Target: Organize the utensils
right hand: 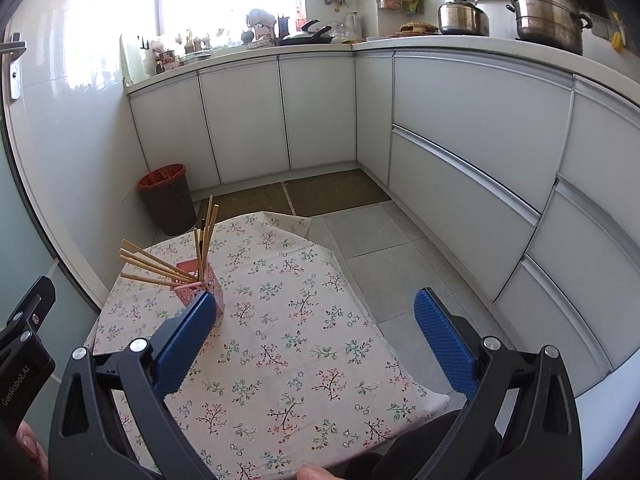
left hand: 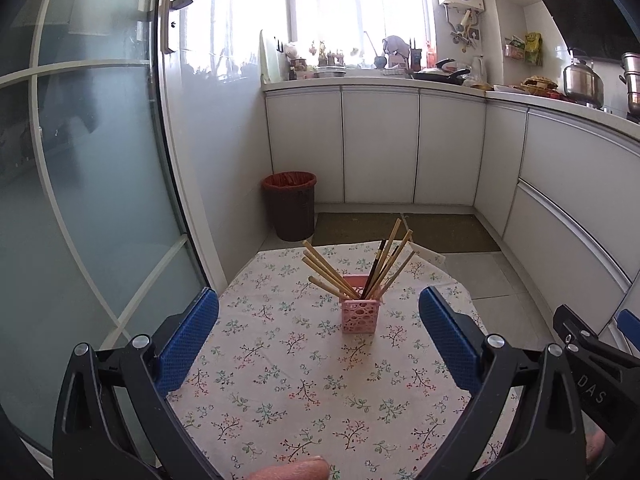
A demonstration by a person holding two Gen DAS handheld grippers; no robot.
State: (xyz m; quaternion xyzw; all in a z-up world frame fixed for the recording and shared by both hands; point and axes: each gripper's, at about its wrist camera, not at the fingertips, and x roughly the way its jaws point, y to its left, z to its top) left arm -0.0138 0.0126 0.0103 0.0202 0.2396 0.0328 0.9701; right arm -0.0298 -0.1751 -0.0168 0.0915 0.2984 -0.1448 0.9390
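Small counter (left hand: pixel 280 400) under a floral tablecloth (right hand: pixel 288 340), set in a kitchen corner

Pink perforated utensil holder (left hand: pixel 359 315) stands upright toward the far middle of the cloth. Bundle of wooden chopsticks (left hand: pixel 326 270) inside it, fanned out: one group leans left, another leans right, with a dark stick among the right-hand group. From the right wrist view the same holder (right hand: pixel 208 286) sits at the cloth's far left, chopsticks (right hand: pixel 156 266) splaying out over the left edge

Left gripper (left hand: pixel 319 322): blue-padded fingers (left hand: pixel 188 344) spread wide apart, nothing between them but open cloth; the holder lies ahead, between the two tips, not touched

Right gripper (right hand: pixel 316 318): fingers (right hand: pixel 444 340) likewise wide apart and holding nothing. Its left pad overlaps the holder in the view; contact cannot be told

Part of the right gripper's black frame shows at the right edge of the left view, beside the left one

Beyond the counter: dark waste bin (left hand: pixel 291 205) with a red liner against the wall, a brown floor mat (left hand: pixel 404 232), white cabinet doors (left hand: pixel 380 144), steel pots (right hand: pixel 548 12) on the worktop
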